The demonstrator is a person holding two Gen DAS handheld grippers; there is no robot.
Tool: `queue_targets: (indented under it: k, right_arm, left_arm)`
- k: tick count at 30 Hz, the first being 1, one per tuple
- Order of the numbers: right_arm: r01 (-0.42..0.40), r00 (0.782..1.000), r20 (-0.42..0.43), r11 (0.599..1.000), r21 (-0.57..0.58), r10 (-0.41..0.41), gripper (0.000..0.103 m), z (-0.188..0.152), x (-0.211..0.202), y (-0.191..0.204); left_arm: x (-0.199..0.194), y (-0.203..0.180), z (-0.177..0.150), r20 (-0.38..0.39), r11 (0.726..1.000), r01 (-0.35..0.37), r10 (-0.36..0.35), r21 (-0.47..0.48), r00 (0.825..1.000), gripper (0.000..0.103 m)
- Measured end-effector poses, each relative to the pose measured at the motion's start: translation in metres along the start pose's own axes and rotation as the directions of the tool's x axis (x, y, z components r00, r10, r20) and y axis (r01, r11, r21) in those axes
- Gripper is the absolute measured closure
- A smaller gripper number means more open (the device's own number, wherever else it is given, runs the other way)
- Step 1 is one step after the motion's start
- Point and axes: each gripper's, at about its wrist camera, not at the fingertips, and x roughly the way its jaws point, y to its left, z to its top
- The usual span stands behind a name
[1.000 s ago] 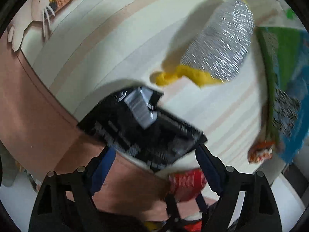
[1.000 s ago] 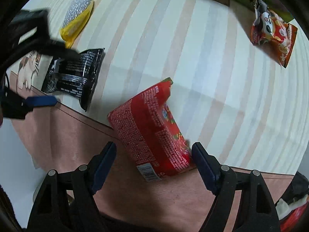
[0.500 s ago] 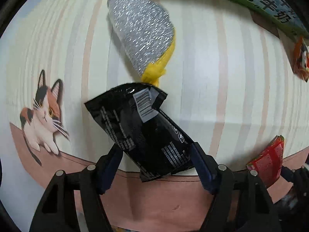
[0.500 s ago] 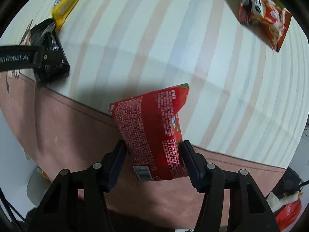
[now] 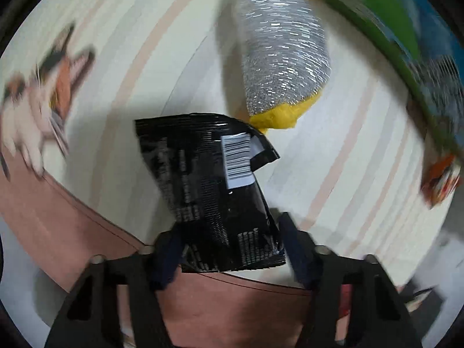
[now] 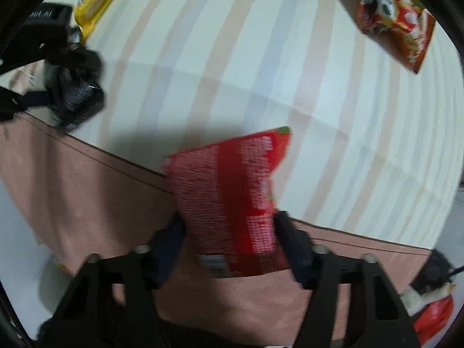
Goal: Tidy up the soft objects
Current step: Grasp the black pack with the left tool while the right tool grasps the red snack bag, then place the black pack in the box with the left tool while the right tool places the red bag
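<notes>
Fingers of the left hand-held gripper (image 5: 229,243) are clamping one black packet (image 5: 211,191) above the striped bench (image 5: 333,174). One red packet (image 6: 232,203) is sitting pinched in the right hand-held gripper (image 6: 229,237). One silver-and-yellow sponge (image 5: 282,61) is lying just beyond the black packet.

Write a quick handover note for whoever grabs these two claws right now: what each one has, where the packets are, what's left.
Left claw: shut on the crinkly black foil packet.
Right claw: shut on the red printed foil packet.
On the striped tablecloth: the silver-and-yellow scrub sponge, just beyond the black packet, and the orange-red cartoon snack packet, at the far right.
Done: both packets gripped.
Left: place both, then deal with the sponge and the snack packet.
</notes>
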Motion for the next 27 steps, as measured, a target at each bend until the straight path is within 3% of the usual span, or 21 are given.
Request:
queue_targets:
  k: [3, 6, 7, 9, 12, 14, 15, 18, 22, 25, 27]
  right_arm:
    - [0.001, 1.000, 0.015, 1.000, 0.026, -0.001, 0.045, -0.006, -0.003, -0.008]
    - [-0.001, 1.000, 0.019, 0.998, 0.058, 0.000, 0.046, -0.013, -0.005, -0.014]
    - [-0.007, 1.000, 0.019, 0.998, 0.068, 0.005, 0.046, -0.013, -0.005, -0.017]
    - [-0.025, 1.000, 0.019, 0.996, 0.087, 0.024, 0.044, -0.014, -0.005, -0.021]
    - [-0.018, 1.000, -0.010, 0.997, 0.075, 0.019, 0.037, -0.012, 0.000, -0.019]
    - [0.016, 1.000, -0.010, 0.998, 0.054, -0.016, 0.037, -0.013, 0.003, -0.012]
    - [0.036, 0.999, -0.005, 0.998, 0.044, -0.036, 0.038, -0.014, 0.004, -0.007]
    - [0.034, 0.999, 0.016, 0.999, 0.034, -0.034, 0.050, -0.016, -0.001, 0.003]
    - [-0.033, 0.999, 0.024, 0.998, 0.060, 0.031, 0.054, -0.012, -0.022, -0.005]
    - [-0.117, 0.991, 0.071, 0.989, 0.095, 0.111, 0.054, -0.007, -0.052, -0.015]
    - [-0.183, 0.978, 0.121, 0.976, 0.117, 0.169, 0.054, -0.002, -0.082, -0.025]
  left_arm:
    - [0.000, -0.030, -0.005, 0.037, 0.986, -0.089, 0.085, 0.140, 0.996, 0.050]
    - [0.004, -0.065, -0.027, 0.095, 0.930, -0.205, 0.185, 0.304, 0.978, 0.049]
    - [0.006, -0.071, -0.031, 0.103, 0.917, -0.221, 0.198, 0.331, 0.975, 0.047]
    - [0.011, -0.082, -0.036, 0.095, 0.919, -0.218, 0.198, 0.328, 0.976, 0.043]
    - [0.009, -0.083, -0.030, 0.072, 0.955, -0.160, 0.147, 0.249, 0.987, 0.040]
    - [0.006, -0.074, -0.024, 0.055, 0.971, -0.106, 0.097, 0.212, 0.994, 0.045]
    - [0.005, -0.075, -0.024, 0.060, 0.975, -0.099, 0.089, 0.198, 0.994, 0.054]
    - [0.000, -0.068, -0.030, 0.085, 0.968, -0.112, 0.095, 0.225, 0.992, 0.058]
    - [-0.025, -0.091, -0.048, 0.108, 0.966, -0.062, 0.036, 0.253, 0.993, 0.059]
    - [-0.066, -0.118, -0.058, 0.162, 0.955, -0.012, -0.038, 0.298, 0.986, 0.059]
    - [-0.109, -0.141, -0.059, 0.220, 0.938, 0.020, -0.102, 0.345, 0.970, 0.059]
